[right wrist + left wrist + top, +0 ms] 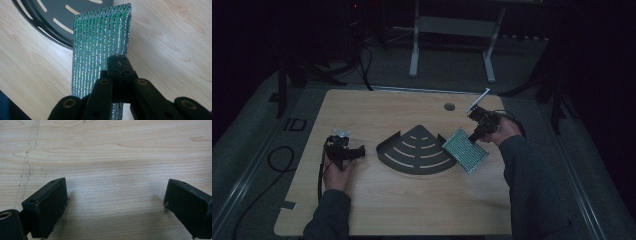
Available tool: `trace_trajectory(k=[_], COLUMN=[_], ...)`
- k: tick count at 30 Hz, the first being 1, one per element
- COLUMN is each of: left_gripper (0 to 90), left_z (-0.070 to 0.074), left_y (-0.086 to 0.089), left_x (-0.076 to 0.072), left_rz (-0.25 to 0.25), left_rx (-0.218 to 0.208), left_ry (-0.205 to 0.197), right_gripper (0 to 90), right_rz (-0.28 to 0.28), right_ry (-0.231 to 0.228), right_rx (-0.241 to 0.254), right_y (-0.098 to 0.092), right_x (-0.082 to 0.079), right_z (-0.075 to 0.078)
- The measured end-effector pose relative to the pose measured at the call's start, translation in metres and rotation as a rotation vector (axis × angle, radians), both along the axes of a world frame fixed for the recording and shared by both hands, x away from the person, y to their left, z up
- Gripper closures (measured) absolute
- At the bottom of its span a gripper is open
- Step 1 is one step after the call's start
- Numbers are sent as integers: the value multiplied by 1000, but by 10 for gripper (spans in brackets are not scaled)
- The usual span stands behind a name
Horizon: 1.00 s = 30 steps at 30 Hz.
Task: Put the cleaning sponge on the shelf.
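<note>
Right hand-held gripper (119,62) pinching green glittery scouring pad (100,45): keep grip firm, lower flat onto black slotted fan-shaped tray (412,150); left hand-held gripper (116,202) spread, idle.

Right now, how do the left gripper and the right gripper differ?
The left gripper has its jaws spread wide over bare table, holding nothing; the right gripper is clamped on the green scouring pad. The left sits beside the black slotted tray, the right at its far side. Both are black.
</note>
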<state>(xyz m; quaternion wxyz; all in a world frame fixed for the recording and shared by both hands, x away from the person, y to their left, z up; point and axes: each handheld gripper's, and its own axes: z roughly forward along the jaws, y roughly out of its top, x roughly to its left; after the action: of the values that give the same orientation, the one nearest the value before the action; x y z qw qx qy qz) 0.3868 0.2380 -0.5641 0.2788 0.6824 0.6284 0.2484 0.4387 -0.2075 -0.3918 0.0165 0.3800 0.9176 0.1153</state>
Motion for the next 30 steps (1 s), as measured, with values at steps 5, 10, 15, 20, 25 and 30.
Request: trace_trajectory(k=[5, 10, 15, 20, 25, 30], left_gripper=[53, 53, 53, 53, 53, 53], left_z=[0, 0, 0, 0, 0, 0], left_y=[0, 0, 0, 0, 0, 0], left_x=[0, 0, 0, 0, 0, 0], left_rz=[-1, -1, 0, -1, 0, 0], left_rx=[0, 2, 0, 1, 1, 1], left_ry=[0, 0, 0, 0, 0, 0], right_gripper=[895, 896, 895, 895, 895, 895], right_rz=[-6, -3, -6, -6, -4, -5], right_ry=[-3, -4, -4, -4, -5, -11], right_rx=[2, 3, 8, 11, 15, 21], right_y=[5, 10, 13, 18, 23, 29], right_x=[4, 7, 10, 13, 15, 17], right_z=[-1, -2, -2, -4, -5, -5])
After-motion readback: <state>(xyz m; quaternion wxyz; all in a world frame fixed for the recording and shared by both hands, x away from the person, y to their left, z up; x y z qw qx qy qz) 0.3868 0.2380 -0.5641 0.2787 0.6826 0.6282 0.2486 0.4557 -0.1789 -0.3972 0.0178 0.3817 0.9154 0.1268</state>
